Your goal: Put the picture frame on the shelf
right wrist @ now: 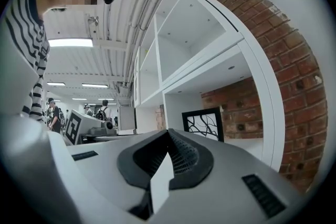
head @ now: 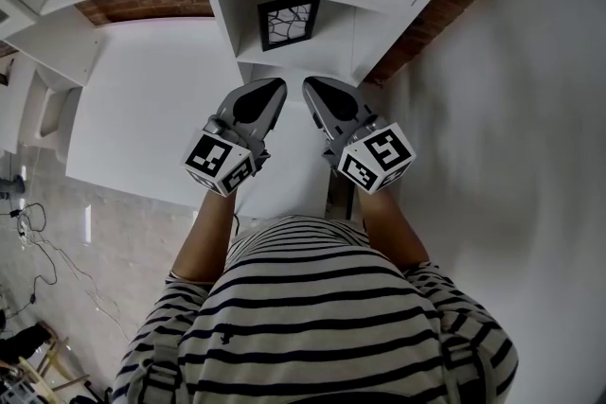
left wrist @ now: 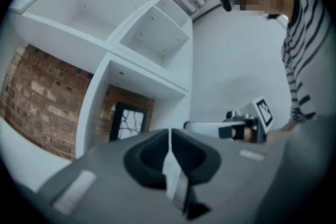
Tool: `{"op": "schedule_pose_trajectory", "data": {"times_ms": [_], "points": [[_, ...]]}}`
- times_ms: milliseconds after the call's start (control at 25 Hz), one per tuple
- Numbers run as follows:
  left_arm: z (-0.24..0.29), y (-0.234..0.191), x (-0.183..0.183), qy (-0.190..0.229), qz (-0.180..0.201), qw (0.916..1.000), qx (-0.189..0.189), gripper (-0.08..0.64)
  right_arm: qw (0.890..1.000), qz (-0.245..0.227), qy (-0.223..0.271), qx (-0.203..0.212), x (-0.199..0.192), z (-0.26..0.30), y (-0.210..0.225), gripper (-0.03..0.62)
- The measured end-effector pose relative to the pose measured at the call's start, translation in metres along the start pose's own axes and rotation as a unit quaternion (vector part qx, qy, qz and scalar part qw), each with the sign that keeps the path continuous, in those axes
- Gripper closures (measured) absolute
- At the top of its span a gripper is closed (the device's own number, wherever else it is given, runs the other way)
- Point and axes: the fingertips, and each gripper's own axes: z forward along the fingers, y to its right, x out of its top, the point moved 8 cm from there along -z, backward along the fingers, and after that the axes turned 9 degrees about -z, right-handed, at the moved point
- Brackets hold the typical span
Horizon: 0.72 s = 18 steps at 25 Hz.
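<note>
Left gripper (head: 272, 91) and right gripper (head: 316, 89): both sets of jaws pressed together, nothing between them. They sit side by side, tips close, pointing at the white shelf (head: 305, 63). The picture frame (head: 288, 22) is already in the open compartment straight ahead: black border, white picture with black branching lines, standing upright on the board near the brick wall (head: 142, 3) at the back. It's clear of both grippers, no contact. Striped shirt (head: 312, 317) fills the bottom of the head view.
</note>
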Motion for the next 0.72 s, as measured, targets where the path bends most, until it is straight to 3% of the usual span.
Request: {"op": "schedule_pose_trajectory", "data": {"times_ms": [720], "points": [[0.0096,0.0101,0.0021,0.001,0.006,0.9999,-0.014,0.543,1.0,-0.018,-0.001,-0.014,0.0067,-0.0082,0.0017,0.584]]}}
